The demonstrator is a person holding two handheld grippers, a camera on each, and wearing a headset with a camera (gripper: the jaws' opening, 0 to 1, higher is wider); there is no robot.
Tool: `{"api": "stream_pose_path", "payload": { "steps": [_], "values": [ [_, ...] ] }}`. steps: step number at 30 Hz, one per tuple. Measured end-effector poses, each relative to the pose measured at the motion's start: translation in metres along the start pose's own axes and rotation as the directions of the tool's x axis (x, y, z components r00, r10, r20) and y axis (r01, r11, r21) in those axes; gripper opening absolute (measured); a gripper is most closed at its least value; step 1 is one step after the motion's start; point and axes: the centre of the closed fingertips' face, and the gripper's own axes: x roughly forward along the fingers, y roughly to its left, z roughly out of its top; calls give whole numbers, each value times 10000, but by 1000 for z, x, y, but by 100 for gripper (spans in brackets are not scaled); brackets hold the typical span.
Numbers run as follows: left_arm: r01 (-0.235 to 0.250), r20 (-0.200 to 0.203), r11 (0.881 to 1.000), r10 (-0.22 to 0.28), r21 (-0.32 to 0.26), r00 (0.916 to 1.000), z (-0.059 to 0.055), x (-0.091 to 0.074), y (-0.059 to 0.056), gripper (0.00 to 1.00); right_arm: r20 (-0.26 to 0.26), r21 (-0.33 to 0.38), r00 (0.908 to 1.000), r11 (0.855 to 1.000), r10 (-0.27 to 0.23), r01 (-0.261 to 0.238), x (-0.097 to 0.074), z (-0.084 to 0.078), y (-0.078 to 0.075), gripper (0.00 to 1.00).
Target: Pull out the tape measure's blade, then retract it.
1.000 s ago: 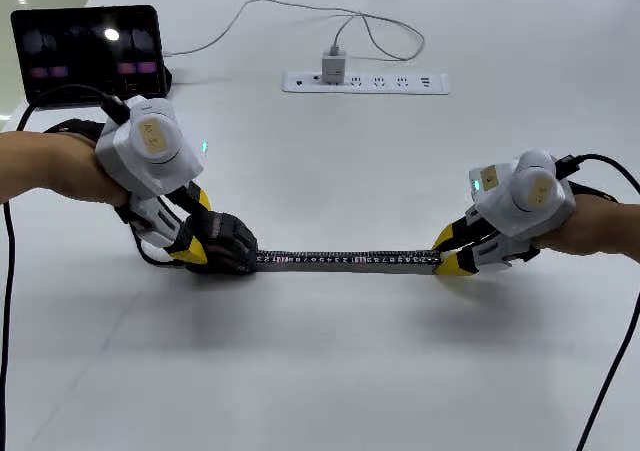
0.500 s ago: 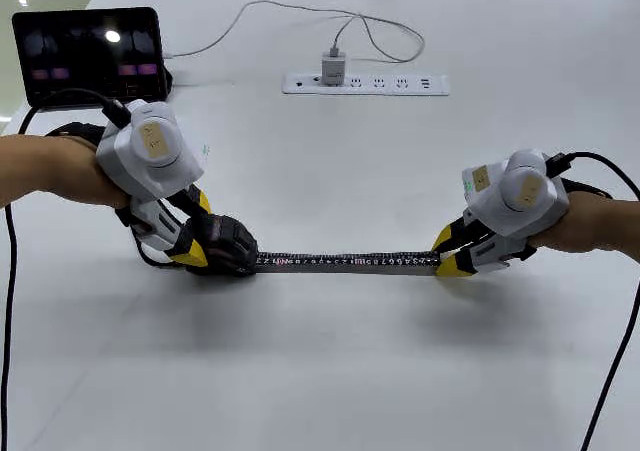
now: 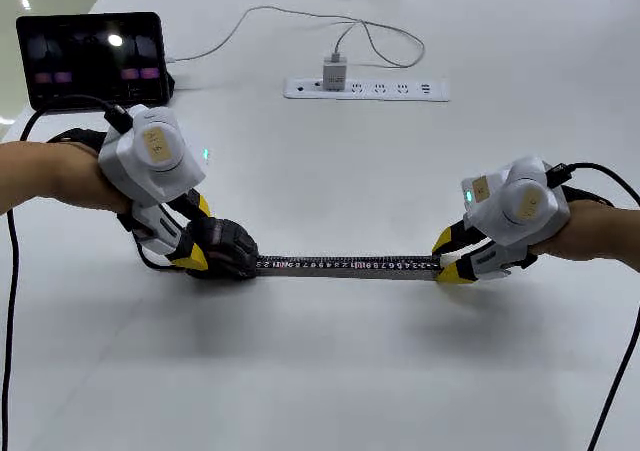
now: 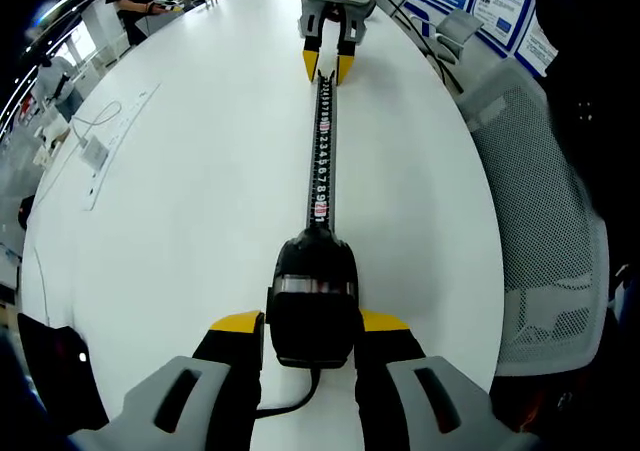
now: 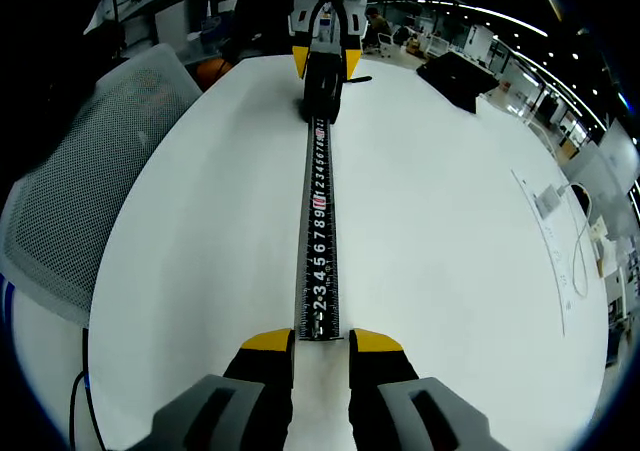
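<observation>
Bright, even overhead light. Glossy white table (image 3: pixel 330 371): soft diffuse shadows. Lamp glare spots on black tablet screen (image 3: pixel 90 56). Head view sharp; numerals on dark steel tape blade (image 5: pixel 320 231) legible. Gripper views bow strongly at edges.

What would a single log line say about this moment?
left gripper: shut on case | right gripper: shut on blade | blade: out, stretched between the grippers | retraction: not yet done

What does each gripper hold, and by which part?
The left gripper holds the tape measure by the sides of its black case. The right gripper holds the blade by its free end.
</observation>
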Motion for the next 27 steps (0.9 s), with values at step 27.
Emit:
{"api": "stream_pose_path", "payload": {
  "steps": [27],
  "values": [
    [-914,1217,9737,1186,-2089,9855,-5,-20,-6,63,541,1215,9940,9887,-950,879,-23,-2,9,42]
  ]
}}
